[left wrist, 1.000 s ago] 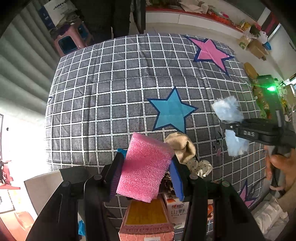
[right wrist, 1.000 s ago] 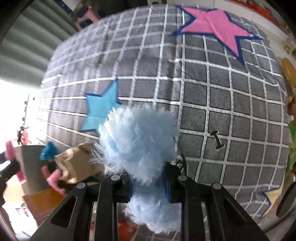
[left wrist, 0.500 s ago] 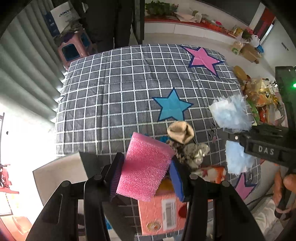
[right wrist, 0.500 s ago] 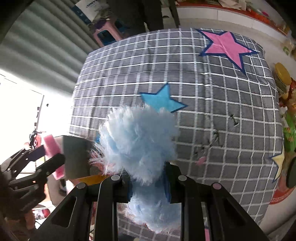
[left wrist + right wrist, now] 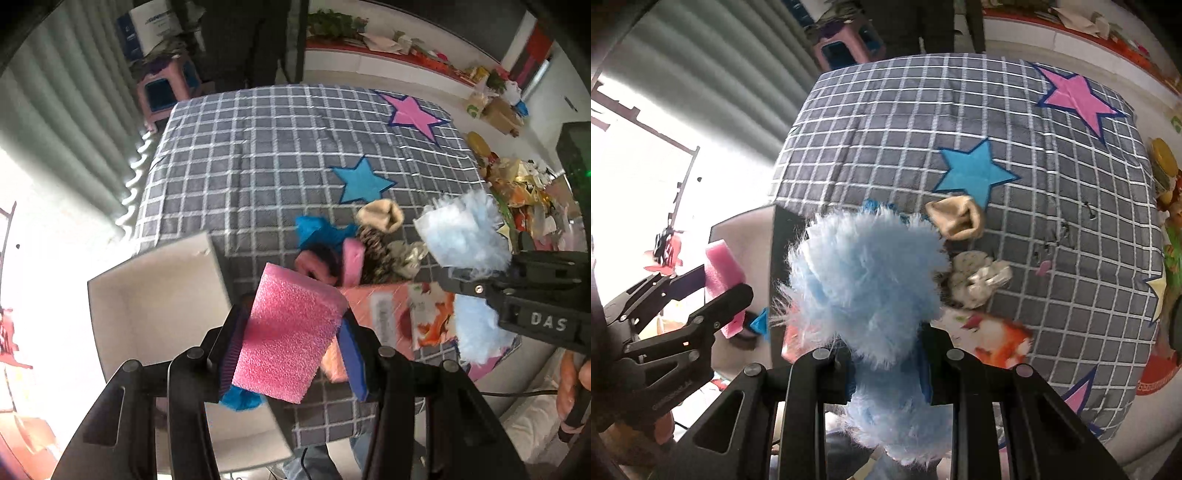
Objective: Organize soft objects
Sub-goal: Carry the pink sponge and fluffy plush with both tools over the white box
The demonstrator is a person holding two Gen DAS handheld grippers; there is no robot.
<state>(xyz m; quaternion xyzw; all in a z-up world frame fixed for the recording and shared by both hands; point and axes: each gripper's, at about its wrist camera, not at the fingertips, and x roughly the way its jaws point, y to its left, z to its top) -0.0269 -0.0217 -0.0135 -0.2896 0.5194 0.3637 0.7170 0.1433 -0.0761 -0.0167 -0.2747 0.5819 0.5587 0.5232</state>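
Left wrist view alone shows inside of white box (image 5: 155, 306) at bed edge, plus "DAS" lettering on right gripper (image 5: 476, 291) body. Right view shows beige sock (image 5: 956, 218) clearly. Left gripper (image 5: 291, 343) pinches pink sponge (image 5: 288, 336) beside box. Right gripper clamps fluffy blue toy (image 5: 864, 284) above grey checked bedspread (image 5: 923, 122).
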